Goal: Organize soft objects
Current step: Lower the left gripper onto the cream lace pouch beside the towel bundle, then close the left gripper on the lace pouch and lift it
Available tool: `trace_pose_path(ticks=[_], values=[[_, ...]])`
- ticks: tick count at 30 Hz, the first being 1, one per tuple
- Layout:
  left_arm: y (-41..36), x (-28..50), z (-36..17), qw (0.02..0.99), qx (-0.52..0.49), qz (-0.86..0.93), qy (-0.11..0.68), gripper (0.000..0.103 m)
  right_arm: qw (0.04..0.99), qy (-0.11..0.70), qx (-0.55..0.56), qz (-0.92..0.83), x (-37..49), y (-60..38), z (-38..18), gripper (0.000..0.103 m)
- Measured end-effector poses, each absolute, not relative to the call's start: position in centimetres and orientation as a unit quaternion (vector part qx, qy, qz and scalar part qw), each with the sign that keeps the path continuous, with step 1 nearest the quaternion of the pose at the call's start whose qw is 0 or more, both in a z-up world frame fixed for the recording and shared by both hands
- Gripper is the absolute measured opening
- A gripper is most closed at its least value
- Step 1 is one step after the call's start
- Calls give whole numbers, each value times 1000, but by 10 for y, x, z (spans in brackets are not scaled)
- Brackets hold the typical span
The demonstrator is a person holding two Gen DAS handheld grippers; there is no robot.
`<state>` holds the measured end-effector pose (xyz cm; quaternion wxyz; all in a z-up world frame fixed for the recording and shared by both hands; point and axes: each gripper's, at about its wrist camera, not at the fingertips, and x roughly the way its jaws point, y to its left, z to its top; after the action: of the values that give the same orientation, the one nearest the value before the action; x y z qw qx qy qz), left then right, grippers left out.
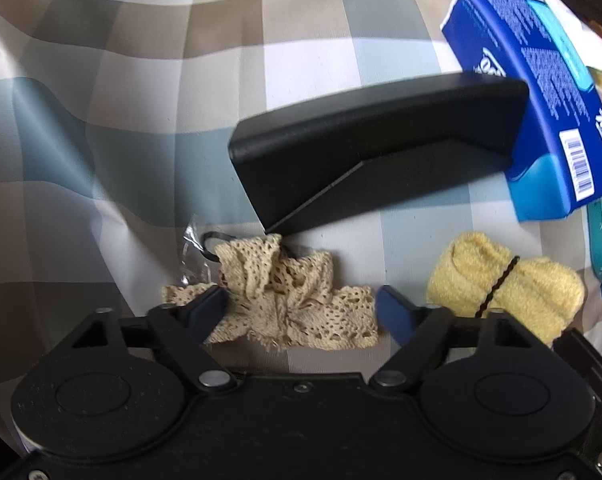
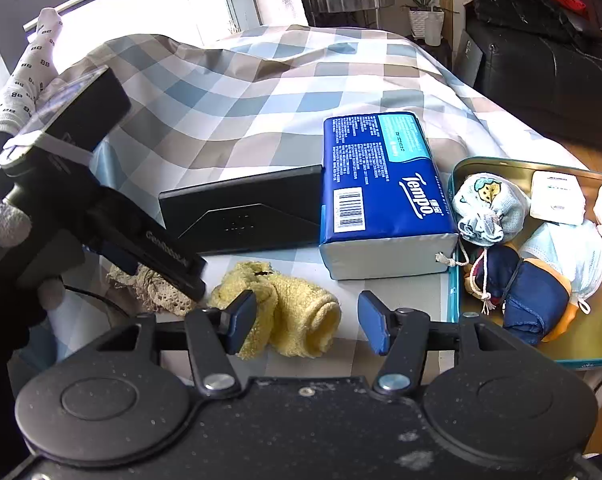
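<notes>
Straddling the lace (image 1: 289, 300), the left tongs (image 1: 301, 306) stand open, one pad touching it. Right tongs (image 2: 307, 326) gape, empty, over the yellow roll (image 2: 301, 316) on the bench (image 1: 141, 80). Beyond lie a black case (image 2: 245, 212), tissue pack (image 2: 381, 192) and tin (image 2: 581, 354).

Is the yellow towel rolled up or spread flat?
Rolled up. The yellow towel lies as a bundle on the checked cloth, a black tie cinching its middle; its spiral end shows in the right wrist view.
</notes>
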<state>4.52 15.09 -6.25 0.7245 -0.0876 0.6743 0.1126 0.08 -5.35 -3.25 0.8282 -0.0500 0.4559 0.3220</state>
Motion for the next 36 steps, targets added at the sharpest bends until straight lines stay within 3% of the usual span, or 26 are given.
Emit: trace_pose_path(ticks=[1, 5, 17, 29, 31, 36], values=[[153, 44, -61, 727, -93, 111, 671, 61, 829, 455, -50, 322, 1, -54, -32, 56], [149, 37, -53, 736, -118, 96, 660, 56, 834, 449, -53, 317, 2, -58, -29, 59], [121, 6, -53, 751, -155, 89, 635, 59, 835, 469, -73, 278, 2, -82, -36, 66], [139, 17, -88, 715, -173, 128, 665, 94, 795, 524, -132, 278, -14, -64, -80, 72], [138, 21, -92, 714, -172, 125, 667, 98, 788, 532, -138, 276, -17, -62, -88, 73], [133, 34, -96, 709, -168, 128, 672, 99, 792, 514, -175, 279, -28, -54, -96, 87]])
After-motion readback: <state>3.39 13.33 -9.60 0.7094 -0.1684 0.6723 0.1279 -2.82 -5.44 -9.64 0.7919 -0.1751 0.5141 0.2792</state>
